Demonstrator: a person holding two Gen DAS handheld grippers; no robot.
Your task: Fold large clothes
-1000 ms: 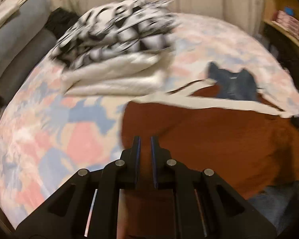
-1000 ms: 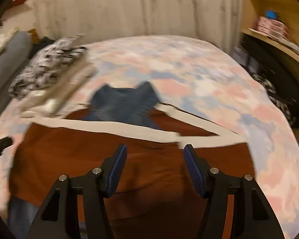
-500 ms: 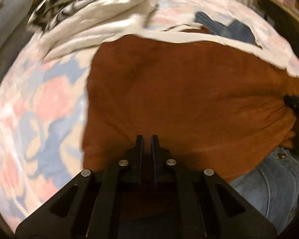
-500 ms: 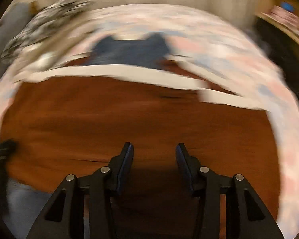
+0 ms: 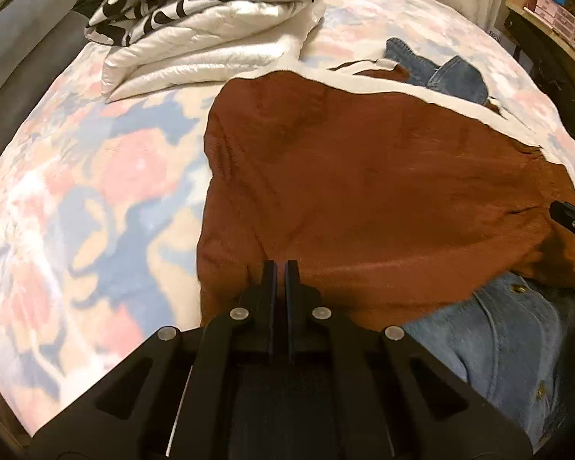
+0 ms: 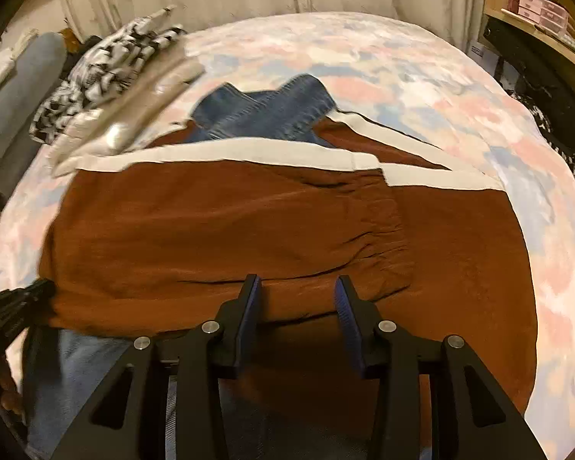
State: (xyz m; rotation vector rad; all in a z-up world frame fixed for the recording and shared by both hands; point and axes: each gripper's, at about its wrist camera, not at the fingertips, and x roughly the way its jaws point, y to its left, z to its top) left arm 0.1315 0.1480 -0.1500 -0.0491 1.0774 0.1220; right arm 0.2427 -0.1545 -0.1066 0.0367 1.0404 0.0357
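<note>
A large rust-brown garment (image 5: 364, 184) with cream trim lies spread on the patterned bed, over a pair of blue jeans (image 5: 498, 337). It also shows in the right wrist view (image 6: 249, 230), with jean legs (image 6: 268, 111) sticking out beyond its cream edge. My left gripper (image 5: 281, 268) is shut, low at the garment's near left part; nothing shows between its fingers. My right gripper (image 6: 297, 287) is open and empty over the garment's near edge. Its tip shows at the right edge of the left wrist view (image 5: 571, 218).
A folded white and black-patterned quilt (image 5: 211, 27) lies at the bed's far left. Grey cushions (image 6: 15, 96) stand left of the bed. A wooden shelf with pink boxes (image 6: 540, 11) stands at the right. The pastel bedspread (image 5: 76, 191) is bare left of the garment.
Both grippers came down and forward over the brown garment. My right gripper narrowed from wide open, then widened a little. My left gripper stayed shut.
</note>
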